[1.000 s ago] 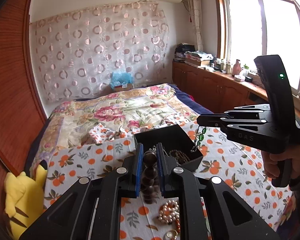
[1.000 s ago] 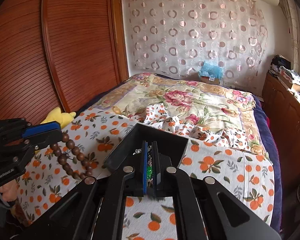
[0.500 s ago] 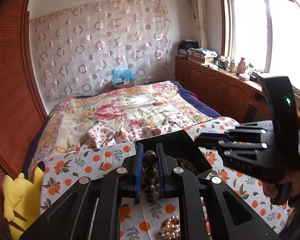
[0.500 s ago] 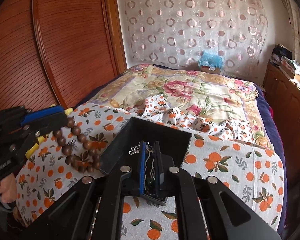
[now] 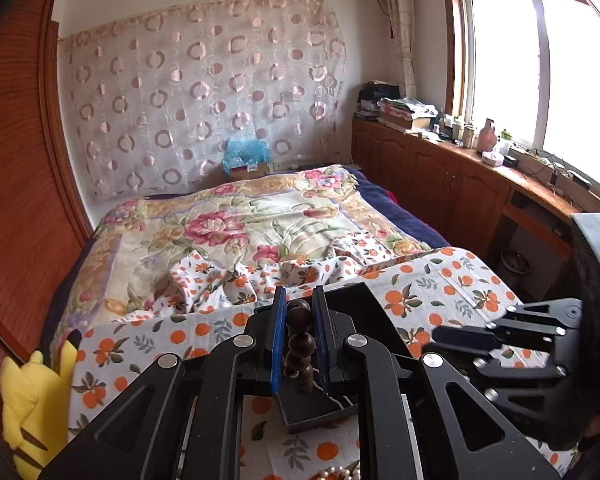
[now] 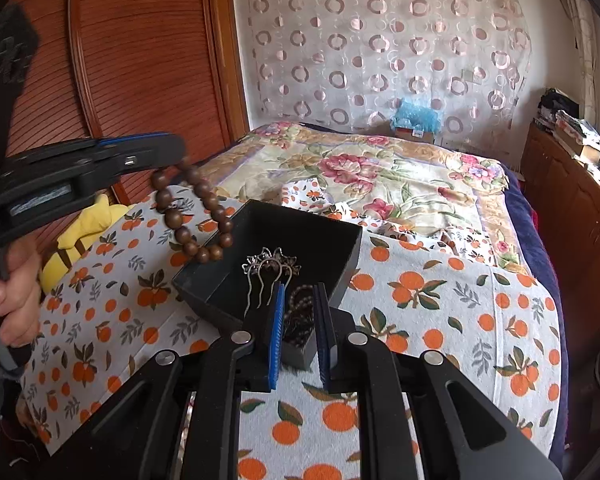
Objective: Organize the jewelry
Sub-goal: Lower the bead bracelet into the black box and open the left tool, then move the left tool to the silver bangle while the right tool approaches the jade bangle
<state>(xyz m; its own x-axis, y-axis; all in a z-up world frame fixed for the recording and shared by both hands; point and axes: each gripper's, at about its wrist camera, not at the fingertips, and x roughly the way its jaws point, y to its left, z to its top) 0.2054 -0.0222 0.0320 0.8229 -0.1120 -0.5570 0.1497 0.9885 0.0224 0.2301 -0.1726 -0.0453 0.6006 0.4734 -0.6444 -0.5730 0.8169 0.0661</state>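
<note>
Left claw (image 5: 300, 334) of mine is clamped on the wooden bead bracelet (image 6: 192, 216), so that's in the air, not down yet. It's a loop of round dark-brown beads, glossy, with one bigger bead up top between the blue pads; from the right camera it dangles over the near-left corner of the black box (image 6: 340, 236). My right claw (image 6: 299, 334) has just been opening, pads a bit apart with nothing pinched between them, sitting right over the box's near end. Inside the box there's a silver hair comb (image 6: 270, 270) with curvy prongs and a dark beaded strand (image 6: 300, 308). Box sits on the orange-print cloth (image 6: 440, 300). Pearl bracelet (image 5: 336, 474) lies on the cloth nearer me.
</note>
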